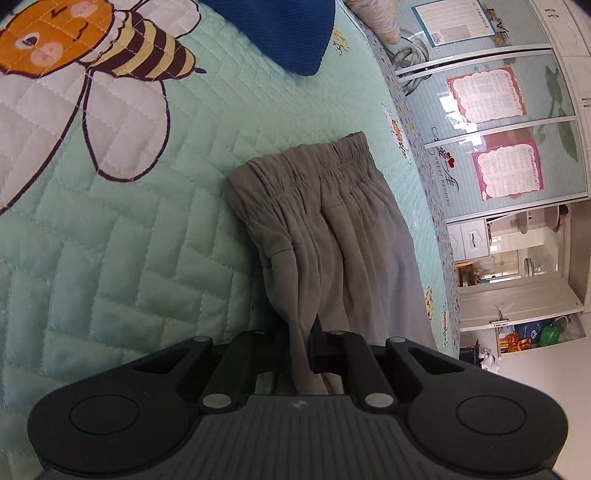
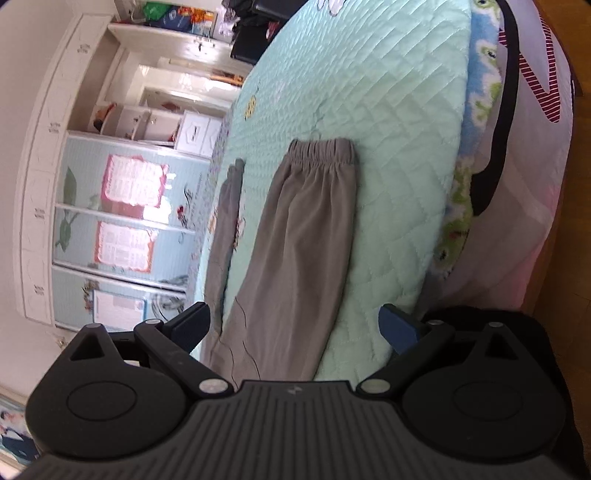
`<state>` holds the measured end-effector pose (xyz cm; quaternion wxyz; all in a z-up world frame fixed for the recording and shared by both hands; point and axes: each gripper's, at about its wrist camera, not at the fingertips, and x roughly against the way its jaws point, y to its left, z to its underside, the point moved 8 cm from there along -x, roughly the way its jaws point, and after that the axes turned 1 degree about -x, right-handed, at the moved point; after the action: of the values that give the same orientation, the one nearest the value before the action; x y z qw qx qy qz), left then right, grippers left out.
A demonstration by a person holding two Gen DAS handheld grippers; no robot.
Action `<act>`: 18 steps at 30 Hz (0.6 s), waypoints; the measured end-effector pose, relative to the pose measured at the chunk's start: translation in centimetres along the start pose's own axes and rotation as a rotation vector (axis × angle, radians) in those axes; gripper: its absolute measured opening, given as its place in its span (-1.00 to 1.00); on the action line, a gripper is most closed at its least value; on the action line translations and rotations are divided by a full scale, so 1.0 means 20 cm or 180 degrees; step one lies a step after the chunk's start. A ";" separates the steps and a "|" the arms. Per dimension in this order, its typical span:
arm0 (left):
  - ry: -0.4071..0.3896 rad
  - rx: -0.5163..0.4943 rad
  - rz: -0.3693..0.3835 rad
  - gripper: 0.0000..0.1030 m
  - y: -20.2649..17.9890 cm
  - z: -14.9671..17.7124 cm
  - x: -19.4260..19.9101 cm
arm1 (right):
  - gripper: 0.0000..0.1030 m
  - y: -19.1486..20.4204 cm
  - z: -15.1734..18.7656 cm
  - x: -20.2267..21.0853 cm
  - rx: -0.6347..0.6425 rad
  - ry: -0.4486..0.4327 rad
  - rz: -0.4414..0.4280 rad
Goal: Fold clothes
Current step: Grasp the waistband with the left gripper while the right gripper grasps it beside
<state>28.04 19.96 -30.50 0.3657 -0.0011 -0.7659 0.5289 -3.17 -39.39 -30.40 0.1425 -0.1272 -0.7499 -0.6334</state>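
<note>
Grey trousers (image 1: 325,229) lie on a mint quilted bedspread (image 1: 147,240), their gathered elastic waistband (image 1: 306,166) at the far end. My left gripper (image 1: 301,354) is shut on a bunched fold of the grey cloth, which runs down between its jaws. In the right wrist view a trouser leg (image 2: 295,251) with an elastic cuff (image 2: 321,151) stretches away from me, and a second leg (image 2: 225,225) lies along the bed's left edge. My right gripper (image 2: 295,328) stands open above the near part of the leg, not touching the cloth.
A blue garment (image 1: 280,33) lies at the far end of the bed beside a bee print (image 1: 122,44). Sliding wardrobe doors (image 1: 498,122) stand past the bed's edge. Folded blankets and a pink-and-white quilt (image 2: 517,184) lie piled along the bed's right side.
</note>
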 end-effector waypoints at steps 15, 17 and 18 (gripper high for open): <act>-0.0001 -0.0021 0.0060 -0.79 0.04 0.00 0.02 | 0.83 0.03 -0.12 -0.15 0.0171 -0.0195 -0.0462; -0.0007 -0.0037 0.0063 -0.80 0.04 0.00 0.02 | 0.29 0.06 -0.12 -0.17 0.0365 -0.0252 -0.0269; -0.0016 -0.0041 0.0061 -0.80 0.04 0.01 0.02 | -0.50 0.05 -0.13 -0.19 0.0452 -0.0221 -0.0109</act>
<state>27.39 20.38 -30.91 0.3587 -0.0095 -0.7701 0.5274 0.94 -41.75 -30.52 0.1142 -0.1258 -0.7995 -0.5761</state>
